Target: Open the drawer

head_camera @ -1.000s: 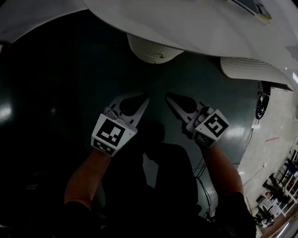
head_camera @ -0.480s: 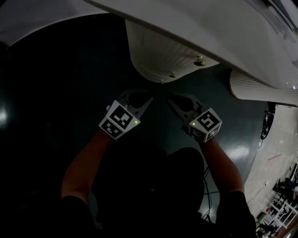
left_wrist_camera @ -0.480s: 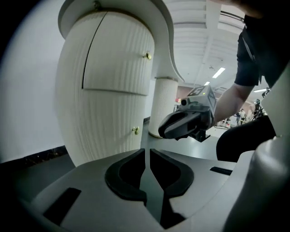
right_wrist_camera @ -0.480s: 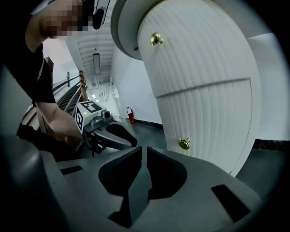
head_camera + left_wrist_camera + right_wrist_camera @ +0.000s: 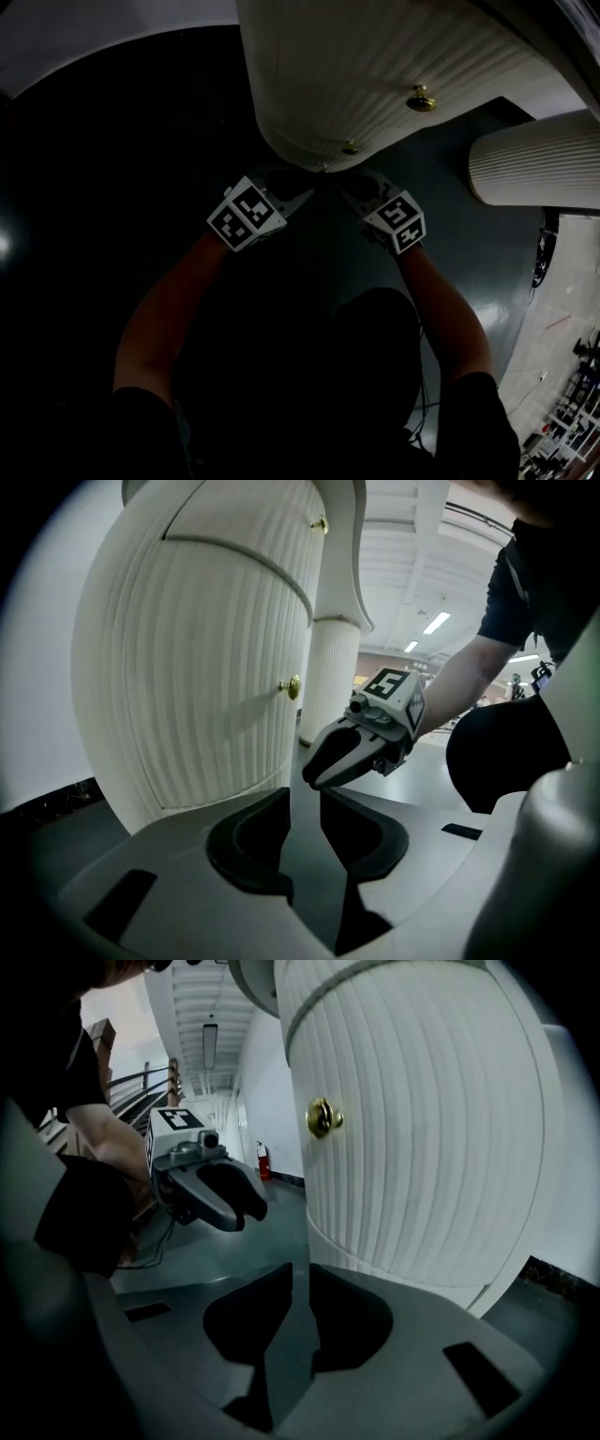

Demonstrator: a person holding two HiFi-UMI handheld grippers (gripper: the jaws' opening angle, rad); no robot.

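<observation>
Drawer front (image 5: 225,696), white and ribbed with a small brass knob (image 5: 291,687), lies flush in the curved cabinet (image 5: 356,56). The left hand-held gripper (image 5: 305,799) has its jaws drawn together with nothing between them, and its tips sit low near the cabinet's base, below the knob. The right hand-held gripper (image 5: 300,1274) is likewise closed and empty, just beside the left one and equally near the cabinet's base. Dark green floor (image 5: 84,187) spreads around the cabinet. A second ribbed white pedestal (image 5: 534,159) stands to the cabinet's right.
</observation>
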